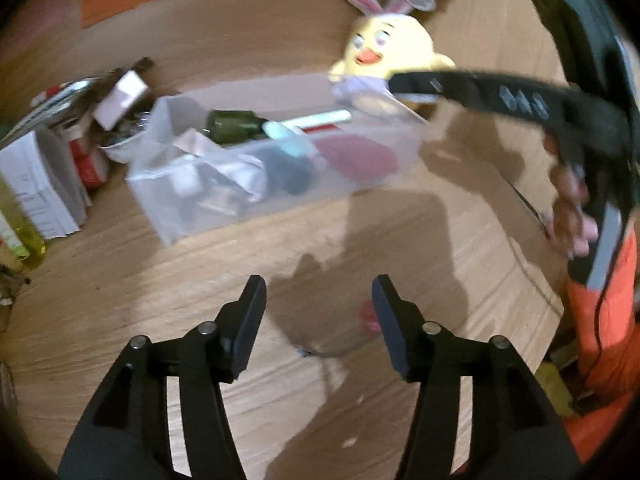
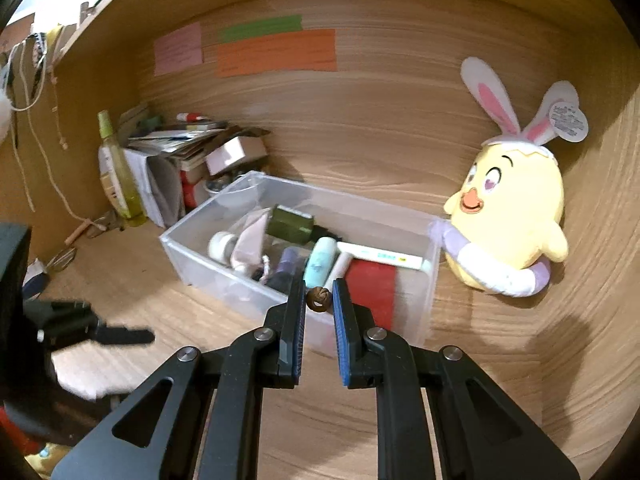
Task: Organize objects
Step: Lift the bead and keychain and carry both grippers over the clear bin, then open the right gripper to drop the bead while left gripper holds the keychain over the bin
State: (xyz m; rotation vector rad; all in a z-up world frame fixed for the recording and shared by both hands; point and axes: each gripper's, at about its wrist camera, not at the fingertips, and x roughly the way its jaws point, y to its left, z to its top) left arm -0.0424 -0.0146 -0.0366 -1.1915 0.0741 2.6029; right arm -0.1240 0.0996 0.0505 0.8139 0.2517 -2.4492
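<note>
A clear plastic bin [image 2: 192, 256] sits on the wooden desk and holds a dark green bottle [image 2: 290, 222], a light blue tube [image 2: 318, 266], a white tube [image 2: 380, 256], a red item [image 2: 372, 288] and other small things. My right gripper [image 2: 319, 300] is shut on a small brown bead-like object [image 2: 319, 299], just in front of and above the bin's near wall. My left gripper [image 1: 319, 300] is open and empty over the bare desk, near of the bin [image 1: 160, 184]. The right gripper's arm [image 1: 500, 96] crosses the left wrist view at upper right.
A yellow chick plush with bunny ears [image 2: 508, 216] leans at the bin's right end. A pile of boxes and papers [image 2: 188, 148] and a yellow-green bottle [image 2: 116, 176] stand left of the bin. A small red thing [image 1: 370, 316] lies on the desk by my left gripper.
</note>
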